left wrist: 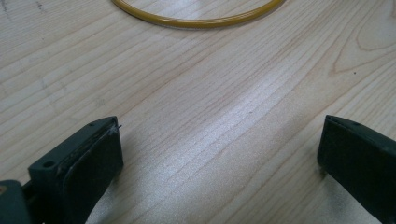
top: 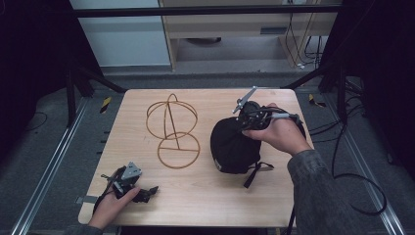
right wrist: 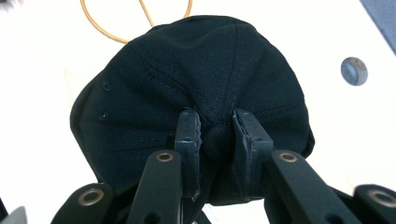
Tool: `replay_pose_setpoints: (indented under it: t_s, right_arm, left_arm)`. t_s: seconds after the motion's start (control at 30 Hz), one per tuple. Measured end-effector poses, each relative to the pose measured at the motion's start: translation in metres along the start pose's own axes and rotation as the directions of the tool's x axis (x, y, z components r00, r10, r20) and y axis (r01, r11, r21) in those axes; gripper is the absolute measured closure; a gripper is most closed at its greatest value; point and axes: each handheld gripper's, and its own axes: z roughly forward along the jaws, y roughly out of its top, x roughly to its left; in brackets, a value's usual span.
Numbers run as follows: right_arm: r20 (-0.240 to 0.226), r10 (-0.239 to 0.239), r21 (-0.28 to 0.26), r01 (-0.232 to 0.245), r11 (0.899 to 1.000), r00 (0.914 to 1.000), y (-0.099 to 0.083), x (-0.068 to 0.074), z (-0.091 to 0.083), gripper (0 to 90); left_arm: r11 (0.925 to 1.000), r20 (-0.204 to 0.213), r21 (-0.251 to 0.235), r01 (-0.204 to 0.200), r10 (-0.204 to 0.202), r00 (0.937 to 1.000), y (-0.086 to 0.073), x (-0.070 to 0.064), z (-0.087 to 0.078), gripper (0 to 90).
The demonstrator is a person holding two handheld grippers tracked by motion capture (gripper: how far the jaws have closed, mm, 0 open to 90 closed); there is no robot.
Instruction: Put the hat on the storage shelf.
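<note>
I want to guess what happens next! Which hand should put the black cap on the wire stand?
Probably the right. The right gripper already pinches the black cap beside the wire stand. The left gripper rests open at the table's near edge, holding nothing.

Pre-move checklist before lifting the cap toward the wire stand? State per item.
1. Right gripper shut on the cap: ok, both jaws pinch a fold of fabric at the crown.
2. Grip deep enough to hold in a lift: cannot tell, only a small bunch of cloth sits between the jaws.
3. Cap strap free: ok, it trails loose on the table.
4. Wire stand unobstructed: ok, it is apart from the cap with bare table between.
5. Left gripper clear of the path: ok, open at the near left corner, holding nothing.
6. Stand steady enough to take the cap: cannot tell.
</note>
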Motion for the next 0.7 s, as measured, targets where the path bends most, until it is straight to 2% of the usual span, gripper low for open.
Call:
replay_pose_setpoints:
  t_s: [0.43, 0.7]
  right_arm:
    - [0.023, -0.002, -0.110, 0.005, 0.994, 0.9997, 0.006, 0.006, -0.020, 73.7]
    - [0.032, -0.011, -0.152, 0.016, 0.988, 0.9994, 0.009, 0.010, -0.031, 73.7]
  left_arm:
    - [1.0000, 0.000, 0.000, 0.000, 0.000, 1.0000, 0.000, 0.000, 0.000, 0.0]
    - [1.0000, 0.000, 0.000, 0.000, 0.000, 1.0000, 0.000, 0.000, 0.000, 0.0]
